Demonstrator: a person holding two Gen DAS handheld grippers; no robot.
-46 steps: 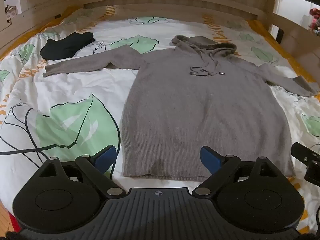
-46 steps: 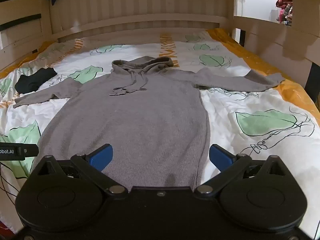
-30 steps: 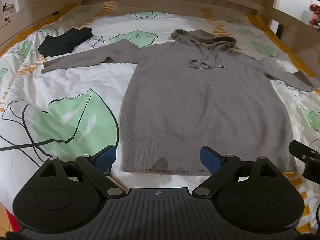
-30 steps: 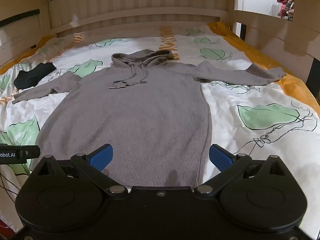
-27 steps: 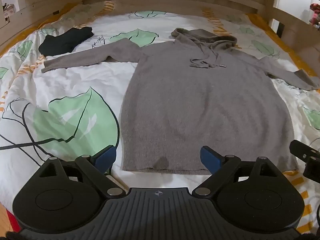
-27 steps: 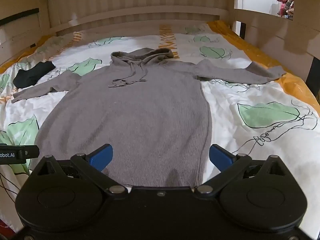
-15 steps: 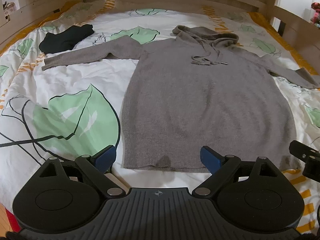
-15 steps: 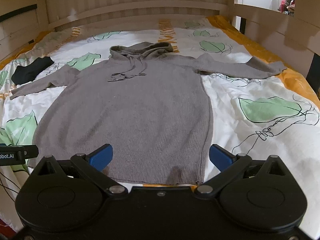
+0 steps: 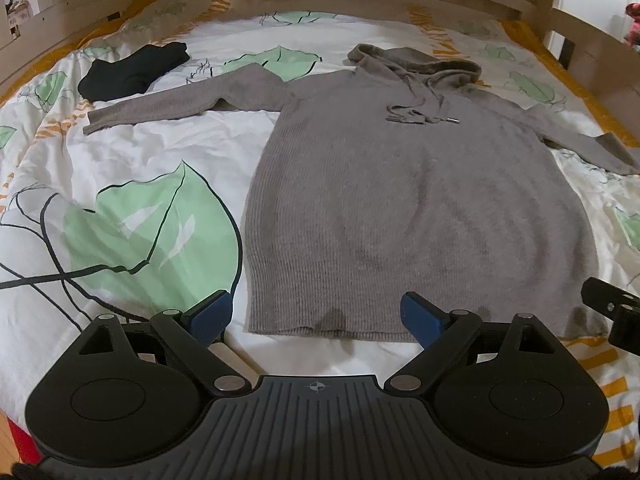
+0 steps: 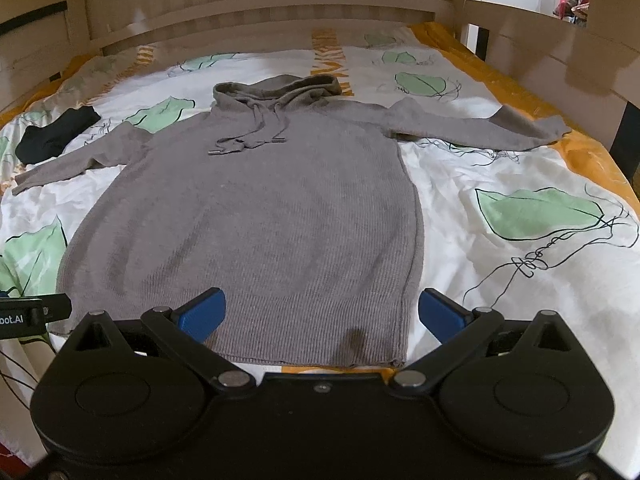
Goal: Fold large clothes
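The grey hooded sweater (image 9: 420,208) lies flat on the leaf-print bedspread (image 9: 132,216), with bare cover open on both sides of its body. A black folded garment (image 9: 132,66) sits near one cuff. Wooden bed rails (image 10: 540,44) wall the mattress edges.

A grey ribbed hoodie (image 9: 416,200) was seen on a white duvet (image 9: 168,152) — printed with green leaves, orange-edged — beside a black garment (image 9: 132,72).

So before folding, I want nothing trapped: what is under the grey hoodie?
The grey hoodie lies flat on the leaf-print duvet. Nothing bulges, but whatever the knit covers stays hidden.
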